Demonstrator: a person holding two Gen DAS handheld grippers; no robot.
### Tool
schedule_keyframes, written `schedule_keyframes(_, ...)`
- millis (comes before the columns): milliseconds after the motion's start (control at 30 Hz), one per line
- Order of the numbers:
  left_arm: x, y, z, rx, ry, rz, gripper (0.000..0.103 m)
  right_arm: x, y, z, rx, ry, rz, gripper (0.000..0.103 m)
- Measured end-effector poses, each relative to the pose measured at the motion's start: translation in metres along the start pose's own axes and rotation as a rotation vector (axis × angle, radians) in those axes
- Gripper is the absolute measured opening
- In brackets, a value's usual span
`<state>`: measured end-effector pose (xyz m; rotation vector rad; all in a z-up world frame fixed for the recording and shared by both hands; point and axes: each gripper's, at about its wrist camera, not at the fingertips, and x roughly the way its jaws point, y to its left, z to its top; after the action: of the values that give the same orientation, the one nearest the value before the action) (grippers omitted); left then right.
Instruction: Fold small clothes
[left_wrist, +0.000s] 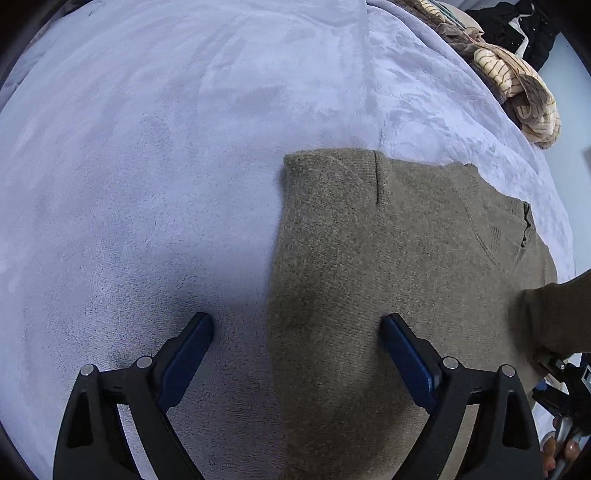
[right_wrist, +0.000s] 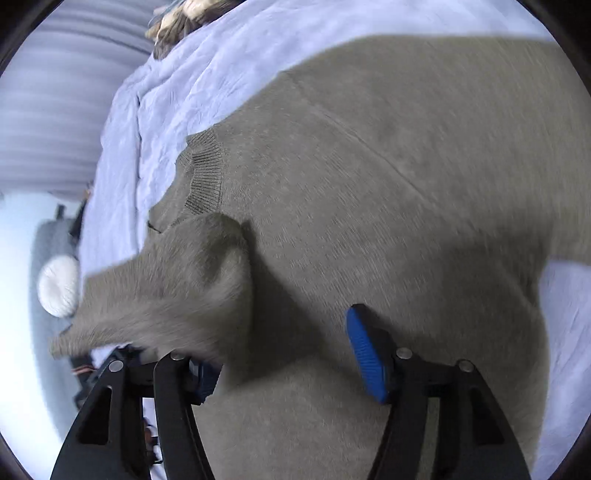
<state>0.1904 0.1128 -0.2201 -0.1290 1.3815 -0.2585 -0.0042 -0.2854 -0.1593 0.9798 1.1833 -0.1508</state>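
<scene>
Left claw (left_wrist: 297, 328) wide apart, empty, over one olive-brown knit sweater (left_wrist: 406, 258). Right claw (right_wrist: 284, 339) wide apart; sleeve (right_wrist: 177, 291) draped over one finger.

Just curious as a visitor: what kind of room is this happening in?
Most likely a bedroom. A brown sweater lies spread on a soft pale blue blanket that looks like bedding, with a pile of clothes heaped at its far edge.
</scene>
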Motion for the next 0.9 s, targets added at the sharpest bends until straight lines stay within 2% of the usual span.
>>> schedule_keyframes(33, -0.001, 0.001, 0.000, -0.004, 0.002, -0.005, 0.082, 0.001, -0.002, -0.002, 0.014, -0.005, 0.012, 0.067)
schedule_keyframes(100, -0.004, 0.000, 0.000, 0.000, 0.001, -0.027, 0.061, 0.002, 0.004, -0.004, 0.008, -0.030, -0.026, 0.067)
schedule_keyframes(167, -0.007, -0.004, 0.001, 0.025, 0.010, -0.050, 0.049, -0.002, 0.018, -0.004, -0.065, -0.057, -0.094, 0.067)
schedule_keyframes(233, -0.012, -0.008, 0.002, 0.056, 0.003, -0.051, 0.032, 0.000, 0.037, 0.001, -0.152, -0.089, -0.165, 0.067)
schedule_keyframes(267, -0.015, -0.010, 0.003, 0.055, -0.006, -0.069, 0.009, 0.003, 0.041, 0.006, -0.163, -0.091, -0.178, 0.063)
schedule_keyframes(300, -0.022, -0.009, 0.006, 0.040, -0.018, -0.101, 0.009, 0.005, 0.043, 0.013, -0.152, -0.077, -0.162, 0.028)
schedule_keyframes(333, -0.033, -0.003, 0.007, 0.023, -0.050, -0.127, 0.009, 0.005, 0.045, 0.019, -0.132, -0.069, -0.129, 0.006)
schedule_keyframes(400, -0.045, 0.012, 0.008, 0.005, -0.097, -0.145, 0.009, -0.005, 0.048, 0.029, -0.123, -0.105, -0.051, 0.006)
schedule_keyframes(467, -0.037, 0.031, 0.006, -0.027, -0.062, -0.139, 0.009, -0.007, 0.046, 0.034, -0.120, -0.119, -0.025, 0.007)
schedule_keyframes(500, -0.030, 0.042, 0.005, -0.052, -0.044, -0.153, 0.009, -0.001, 0.038, 0.037, -0.089, -0.094, -0.028, 0.013)
schedule_keyframes(533, -0.026, 0.049, 0.003, -0.067, -0.034, -0.159, 0.010, 0.006, 0.028, 0.037, -0.036, -0.061, -0.051, 0.036)
schedule_keyframes(567, -0.024, 0.052, 0.003, -0.078, -0.030, -0.170, 0.010, 0.013, 0.018, 0.038, 0.036, -0.035, -0.095, 0.052)
schedule_keyframes(600, -0.026, 0.052, 0.002, -0.085, -0.033, -0.175, 0.010, 0.014, 0.008, 0.033, 0.096, -0.040, -0.073, 0.059)
schedule_keyframes(667, -0.036, 0.051, 0.001, -0.082, -0.049, -0.156, 0.010, 0.011, 0.008, 0.020, 0.130, -0.039, 0.007, 0.059)
schedule_keyframes(700, -0.041, 0.051, 0.002, -0.066, -0.045, -0.154, 0.011, 0.015, 0.014, 0.010, 0.119, -0.007, 0.060, 0.060)
schedule_keyframes(733, -0.043, 0.048, 0.004, -0.051, -0.044, -0.146, 0.018, 0.018, 0.022, 0.000, 0.108, 0.028, 0.114, 0.060)
schedule_keyframes(800, -0.052, 0.043, 0.008, -0.017, -0.088, -0.086, 0.089, 0.047, 0.050, -0.023, 0.088, 0.146, 0.228, 0.060)
schedule_keyframes(867, -0.060, 0.041, 0.012, 0.017, -0.160, -0.056, 0.093, 0.075, 0.077, -0.043, 0.080, 0.237, 0.291, 0.060)
schedule_keyframes(900, -0.058, 0.042, 0.017, 0.026, -0.143, -0.069, 0.093, 0.093, 0.092, -0.052, 0.076, 0.276, 0.317, 0.060)
